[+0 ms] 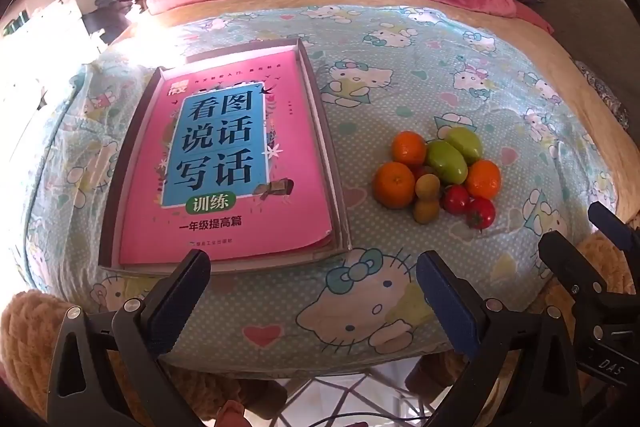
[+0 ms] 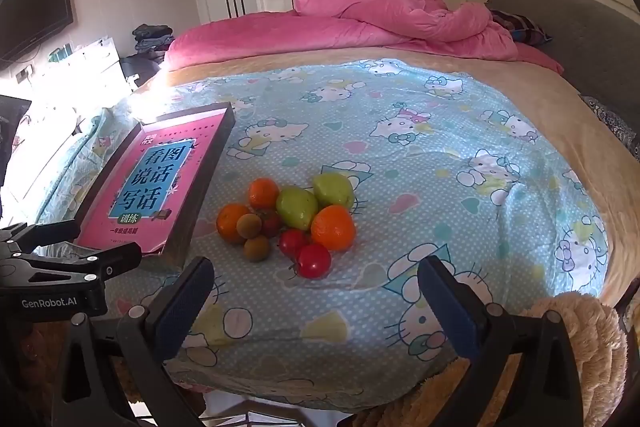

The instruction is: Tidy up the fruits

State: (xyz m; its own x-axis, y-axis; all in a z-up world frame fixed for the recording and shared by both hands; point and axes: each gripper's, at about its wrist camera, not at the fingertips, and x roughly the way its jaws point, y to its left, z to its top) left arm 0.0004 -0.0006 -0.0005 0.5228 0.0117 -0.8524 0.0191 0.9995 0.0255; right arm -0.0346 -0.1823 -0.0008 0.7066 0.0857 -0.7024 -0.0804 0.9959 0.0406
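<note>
A pile of fruit lies on the cartoon-cat cloth: three oranges (image 1: 394, 185) (image 2: 333, 227), two green fruits (image 1: 446, 162) (image 2: 297, 207), red tomatoes (image 1: 481, 213) (image 2: 314, 260) and two small brown-yellow fruits (image 1: 426, 211) (image 2: 256, 248). A shallow box tray (image 1: 338, 187) (image 2: 200, 195) with a pink book (image 1: 228, 163) (image 2: 152, 183) in it lies left of the pile. My left gripper (image 1: 314, 301) is open and empty, near the table's front edge. My right gripper (image 2: 316, 303) is open and empty, just in front of the pile.
The cloth covers a small table (image 2: 400, 147) standing before a bed with a pink quilt (image 2: 380, 19). A fuzzy tan blanket (image 2: 580, 347) lies at the front right. The right gripper shows in the left wrist view (image 1: 592, 255), the left one in the right wrist view (image 2: 72, 259).
</note>
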